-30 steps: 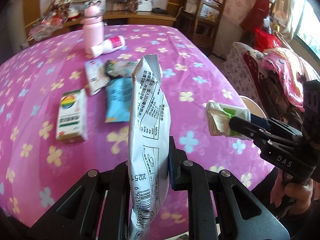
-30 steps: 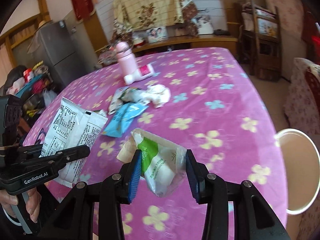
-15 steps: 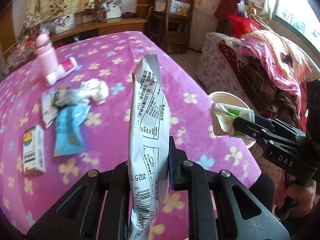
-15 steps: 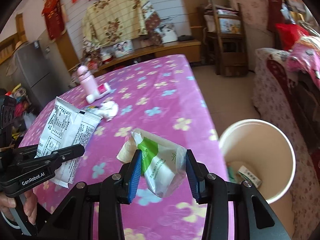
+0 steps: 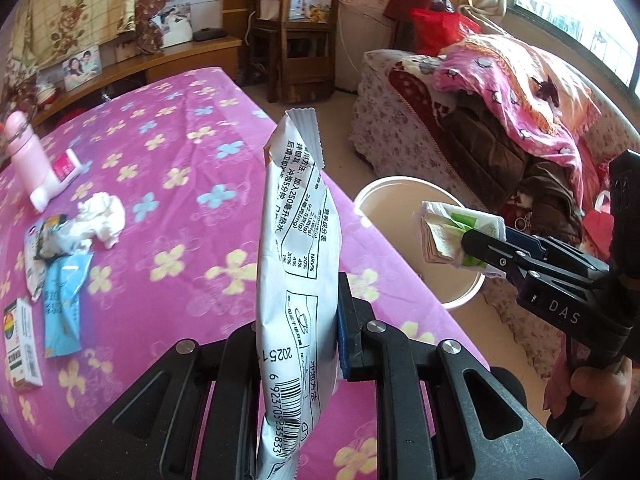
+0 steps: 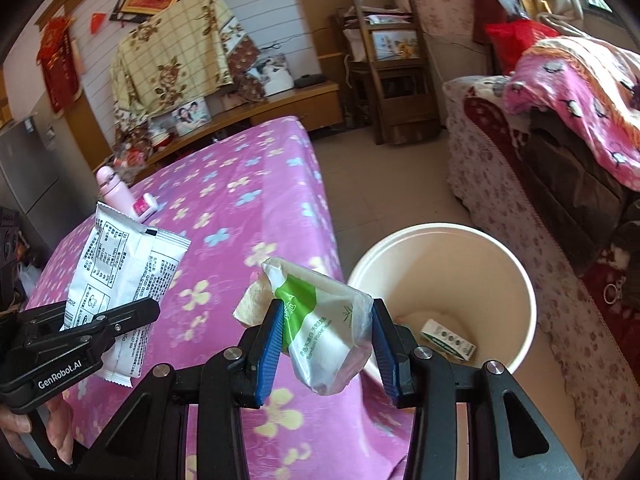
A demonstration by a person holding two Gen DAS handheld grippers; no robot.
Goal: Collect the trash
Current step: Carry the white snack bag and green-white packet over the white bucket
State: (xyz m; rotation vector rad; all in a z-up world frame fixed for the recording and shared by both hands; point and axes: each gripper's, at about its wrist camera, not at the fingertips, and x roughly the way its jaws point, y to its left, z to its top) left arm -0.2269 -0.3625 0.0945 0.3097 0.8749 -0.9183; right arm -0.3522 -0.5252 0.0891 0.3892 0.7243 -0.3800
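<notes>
Trash in hand: 2 pieces. White printed sachet (image 5: pixel 296 264) sits clamped edge-on in the left gripper (image 5: pixel 298 336), jaws fully closed on its lower half, top flopping free; looks light, thin, crinkly foil-plastic, slick surface, so a pinch low near the barcode end is the sensible hold. Tissue pack with green label (image 6: pixel 324 328) is squeezed between the blue pads (image 6: pixel 272 340) of the right gripper (image 6: pixel 326 344), jaws part-closed around it; soft, squashy, film-wrapped, probably slips if the grip loosens, best held across its middle as it is. Both hang above the corner of the pink flowered table (image 6: pixel 256 184), right beside the white bin (image 6: pixel 440 292) that stands on the floor just off the table edge; 1 small green-and-white box (image 6: pixel 448 340) already lies inside it. Bin mouth looks wide and unobstructed, sofa with pink blanket (image 5: pixel 512 84) near on the far side, tiled floor open beyond. More litter waits on the table: crumpled tissue (image 5: pixel 102 218), blue wrapper (image 5: pixel 64 300), small rainbow box (image 5: pixel 22 348). Pink bottle (image 5: pixel 26 156) likely isn't trash.
</notes>
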